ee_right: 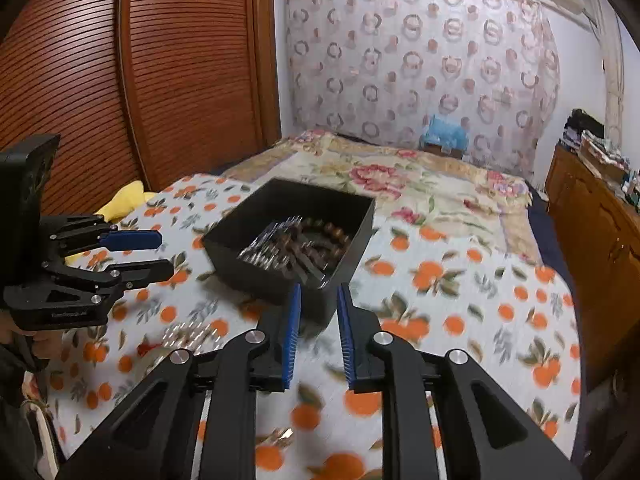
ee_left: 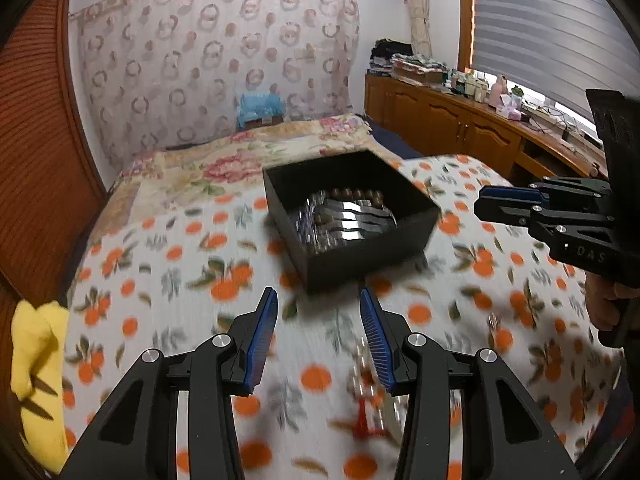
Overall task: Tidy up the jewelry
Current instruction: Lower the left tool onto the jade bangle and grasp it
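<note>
From the left wrist view, the left tool (ee_left: pixel 318 300) hangs over an orange-print blanket (ee_left: pixel 200 280) spread on a bed, its blue-padded fingers (ee_left: pixel 262 340) wide apart with nothing between them. Ahead of the fingertips sits a black open box (ee_left: pixel 360 256) on the blanket, holding a brown bead bracelet (ee_left: pixel 356 194) along its far side and shiny silver metal pieces (ee_left: pixel 344 224) piled in front of it. On the blanket just beside the tool's right finger lies a blurred string of pale beads with a red piece (ee_left: pixel 368 396); its exact form cannot be made out. The right tool (ee_left: pixel 490 204) enters from the right edge, pointing left toward the box, clear of it; its fingers stand a little apart and empty. A yellow cloth (ee_left: pixel 32 360) lies at the left edge of the bed.

From the right wrist view, the right tool (ee_right: pixel 318 294) hovers just short of the box (ee_right: pixel 256 276), fingers parted and gripping nothing. The bracelet (ee_right: pixel 332 234) and the silver pieces (ee_right: pixel 272 240) lie inside. The left tool (ee_right: pixel 164 252) reaches in from the left, its fingers apart and empty. Below it, on the blanket (ee_right: pixel 440 280), lies the blurred pale bead string (ee_right: pixel 192 336).
</note>
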The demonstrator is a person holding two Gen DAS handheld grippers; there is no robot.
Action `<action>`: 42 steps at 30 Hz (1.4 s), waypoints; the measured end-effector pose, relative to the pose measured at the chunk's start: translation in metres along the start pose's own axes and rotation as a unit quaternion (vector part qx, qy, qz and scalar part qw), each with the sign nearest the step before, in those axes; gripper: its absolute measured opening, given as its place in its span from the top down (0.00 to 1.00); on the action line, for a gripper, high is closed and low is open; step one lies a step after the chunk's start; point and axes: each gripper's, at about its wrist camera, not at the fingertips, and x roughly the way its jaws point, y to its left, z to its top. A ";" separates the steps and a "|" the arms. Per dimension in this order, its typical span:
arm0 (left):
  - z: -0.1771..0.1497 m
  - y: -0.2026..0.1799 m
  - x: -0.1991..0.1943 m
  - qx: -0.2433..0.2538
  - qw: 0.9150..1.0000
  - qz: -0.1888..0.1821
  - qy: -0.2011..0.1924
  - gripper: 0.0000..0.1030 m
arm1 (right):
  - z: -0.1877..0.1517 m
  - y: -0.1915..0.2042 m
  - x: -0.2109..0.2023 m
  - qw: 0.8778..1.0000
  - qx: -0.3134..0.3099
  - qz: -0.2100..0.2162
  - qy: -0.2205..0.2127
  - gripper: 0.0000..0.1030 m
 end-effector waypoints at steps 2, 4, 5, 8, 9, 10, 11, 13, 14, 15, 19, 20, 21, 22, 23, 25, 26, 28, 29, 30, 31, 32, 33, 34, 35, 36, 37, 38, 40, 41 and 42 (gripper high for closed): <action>-0.010 -0.001 -0.006 -0.001 1.000 -0.001 0.004 0.60 | -0.008 0.006 -0.004 1.000 0.004 0.000 0.004 0.77; -0.018 -0.001 -0.009 -0.005 1.000 -0.006 0.007 0.60 | -0.018 0.014 -0.009 1.000 0.004 -0.002 0.007 0.77; -0.023 -0.003 -0.012 -0.006 1.000 -0.009 0.009 0.60 | -0.022 0.016 -0.013 1.000 0.005 -0.002 0.008 0.77; -0.035 -0.013 -0.017 -0.001 1.000 -0.013 0.016 0.60 | -0.032 0.022 -0.022 1.000 0.009 -0.005 0.007 0.76; -0.038 -0.015 -0.018 0.001 1.000 -0.014 0.017 0.60 | -0.035 0.023 -0.024 1.000 0.011 -0.005 0.007 0.76; -0.041 -0.018 -0.019 0.002 1.000 -0.015 0.018 0.60 | -0.039 0.023 -0.026 1.000 0.014 -0.005 0.007 0.75; -0.044 -0.021 -0.020 0.003 1.000 -0.017 0.020 0.60 | -0.044 0.024 -0.029 1.000 0.017 -0.007 0.009 0.75; -0.048 -0.025 -0.022 0.001 1.000 -0.021 0.022 0.60 | -0.051 0.024 -0.033 1.000 0.021 -0.009 0.012 0.75; -0.050 -0.027 -0.023 0.001 0.999 -0.022 0.023 0.56 | -0.056 0.024 -0.036 1.000 0.025 -0.011 0.014 0.74; -0.051 -0.029 -0.024 0.002 0.999 -0.023 0.022 0.53 | -0.060 0.025 -0.038 0.999 0.027 -0.011 0.015 0.74; -0.058 -0.042 -0.023 0.008 0.999 -0.024 0.029 0.38 | -0.080 0.023 -0.045 0.999 0.039 -0.012 0.023 0.74; -0.058 -0.044 -0.021 0.009 0.999 -0.027 0.032 0.33 | -0.085 0.023 -0.045 0.999 0.042 -0.012 0.028 0.73; -0.058 -0.046 -0.020 0.011 0.999 -0.030 0.035 0.32 | -0.089 0.022 -0.046 0.998 0.044 -0.012 0.033 0.70; -0.058 -0.048 -0.019 0.013 0.999 -0.032 0.036 0.30 | -0.093 0.021 -0.046 0.998 0.045 -0.013 0.037 0.68; -0.058 -0.050 -0.016 0.014 0.999 -0.033 0.038 0.30 | -0.098 0.021 -0.046 0.998 0.048 -0.012 0.040 0.64; -0.055 -0.054 -0.012 0.018 0.998 -0.036 0.043 0.29 | -0.106 0.020 -0.047 0.998 0.052 -0.011 0.043 0.60; -0.055 -0.056 -0.008 0.019 0.998 -0.039 0.049 0.28 | -0.110 0.019 -0.047 0.997 0.054 -0.010 0.046 0.59; -0.054 -0.061 -0.001 0.027 0.997 -0.041 0.059 0.27 | -0.117 0.019 -0.046 0.997 0.057 -0.007 0.051 0.54; -0.055 -0.064 0.001 0.030 0.997 -0.041 0.061 0.27 | -0.117 0.020 -0.045 0.997 0.058 -0.007 0.052 0.52; -0.055 -0.067 0.004 0.035 0.996 -0.041 0.065 0.27 | -0.120 0.020 -0.044 0.997 0.058 -0.006 0.053 0.52; -0.055 -0.069 0.007 0.040 0.996 -0.039 0.068 0.27 | -0.122 0.020 -0.044 0.997 0.058 -0.006 0.054 0.52; -0.055 -0.070 0.010 0.043 0.996 -0.037 0.072 0.27 | -0.122 0.020 -0.044 0.997 0.059 -0.005 0.053 0.52; -0.055 -0.072 0.013 0.046 0.996 -0.034 0.075 0.27 | -0.122 0.019 -0.045 0.997 0.060 -0.005 0.050 0.52; -0.055 -0.073 0.015 0.048 0.995 -0.032 0.077 0.27 | -0.122 0.019 -0.045 0.997 0.062 -0.004 0.049 0.52; -0.054 -0.075 0.017 0.051 0.995 -0.031 0.079 0.26 | -0.122 0.018 -0.045 0.997 0.063 -0.003 0.050 0.52; -0.053 -0.076 0.019 0.055 0.995 -0.025 0.081 0.26 | -0.122 0.018 -0.045 0.997 0.064 -0.001 0.051 0.52; -0.053 -0.077 0.020 0.057 0.995 -0.022 0.081 0.26 | -0.122 0.018 -0.045 0.997 0.063 -0.001 0.051 0.52; -0.051 -0.077 0.023 0.059 0.995 -0.020 0.082 0.26 | -0.122 0.018 -0.046 0.997 0.063 -0.001 0.050 0.52; -0.050 -0.077 0.026 0.058 0.995 -0.021 0.083 0.26 | -0.122 0.018 -0.046 0.997 0.063 -0.001 0.050 0.52; -0.049 -0.076 0.026 0.058 0.995 -0.022 0.082 0.26 | -0.122 0.018 -0.046 0.997 0.063 -0.001 0.050 0.52; -0.050 -0.076 0.026 0.058 0.995 -0.024 0.081 0.26 | -0.122 0.018 -0.046 0.997 0.062 -0.001 0.050 0.52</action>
